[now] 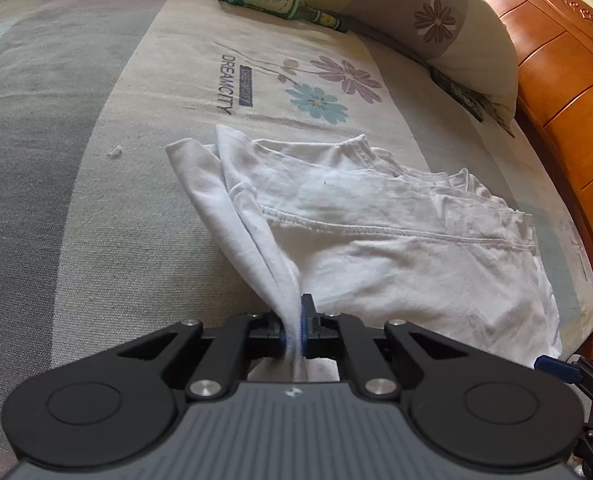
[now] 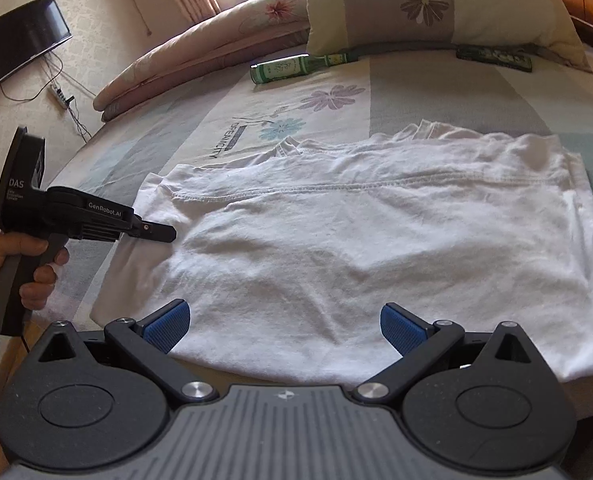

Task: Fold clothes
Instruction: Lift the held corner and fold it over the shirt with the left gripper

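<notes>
A white T-shirt [image 1: 396,240] lies partly folded on the bed, its hem seam running across the top layer. My left gripper [image 1: 294,336] is shut on the shirt's left edge, and the cloth rises in a pinched ridge into the blue pads. In the right wrist view the same shirt [image 2: 356,248] spreads wide, with the left gripper [image 2: 164,234] gripping its left side, held by a hand [image 2: 4,260]. My right gripper [image 2: 284,326] stands open above the shirt's near edge, nothing between its blue pads [image 2: 168,326]. Its tip [image 1: 556,368] shows at the lower right of the left wrist view.
A green glass bottle [image 1: 284,2] lies near the flowered pillow [image 1: 436,16] at the head of the bed. A wooden headboard [image 1: 568,92] runs along the right. A folded quilt [image 2: 200,48] lies at the far side, and a TV [image 2: 20,38] hangs on the wall.
</notes>
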Demonstrator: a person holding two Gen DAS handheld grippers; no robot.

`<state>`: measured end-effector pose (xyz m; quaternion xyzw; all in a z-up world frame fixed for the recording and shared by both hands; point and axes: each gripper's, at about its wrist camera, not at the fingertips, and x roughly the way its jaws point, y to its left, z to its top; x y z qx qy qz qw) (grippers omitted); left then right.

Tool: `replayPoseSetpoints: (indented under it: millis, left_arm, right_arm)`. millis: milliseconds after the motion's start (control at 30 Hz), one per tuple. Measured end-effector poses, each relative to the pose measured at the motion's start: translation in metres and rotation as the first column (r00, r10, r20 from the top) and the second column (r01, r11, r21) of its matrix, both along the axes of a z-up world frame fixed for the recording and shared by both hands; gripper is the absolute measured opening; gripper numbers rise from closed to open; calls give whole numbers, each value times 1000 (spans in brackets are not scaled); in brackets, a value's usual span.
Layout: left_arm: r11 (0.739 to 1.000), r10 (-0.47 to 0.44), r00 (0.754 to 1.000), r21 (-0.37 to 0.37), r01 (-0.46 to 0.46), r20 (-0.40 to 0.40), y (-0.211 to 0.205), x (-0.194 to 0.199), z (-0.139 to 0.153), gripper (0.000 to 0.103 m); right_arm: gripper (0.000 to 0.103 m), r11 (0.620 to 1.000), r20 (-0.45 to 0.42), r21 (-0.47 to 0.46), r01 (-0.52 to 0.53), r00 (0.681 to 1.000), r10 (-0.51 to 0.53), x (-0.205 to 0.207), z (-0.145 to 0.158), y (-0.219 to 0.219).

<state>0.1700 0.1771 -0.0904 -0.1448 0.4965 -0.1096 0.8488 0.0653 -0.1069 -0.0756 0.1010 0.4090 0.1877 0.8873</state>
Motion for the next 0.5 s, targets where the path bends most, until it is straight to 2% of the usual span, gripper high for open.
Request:
replayPoseSetpoints:
  millis: [100, 300, 433, 500]
  left_arm:
    - [1000, -16, 1000, 10, 16, 17, -10, 0, 17, 5]
    - [997, -58, 997, 53, 56, 42, -35, 1, 49, 5]
    - [995, -90, 995, 52, 88, 51, -54, 4, 67, 5]
    - [991, -109, 992, 86, 103, 68, -68, 4, 76, 5]
  right_arm:
    - [103, 999, -1, 10, -31, 1000, 31, 1, 4, -8]
    - [103, 999, -25, 34, -11, 1000, 12, 1, 1, -27]
    - [103, 999, -23, 39, -2, 1000, 3, -4, -1, -38]
    - [103, 999, -18, 44, 9, 1000, -8, -5, 0, -45]
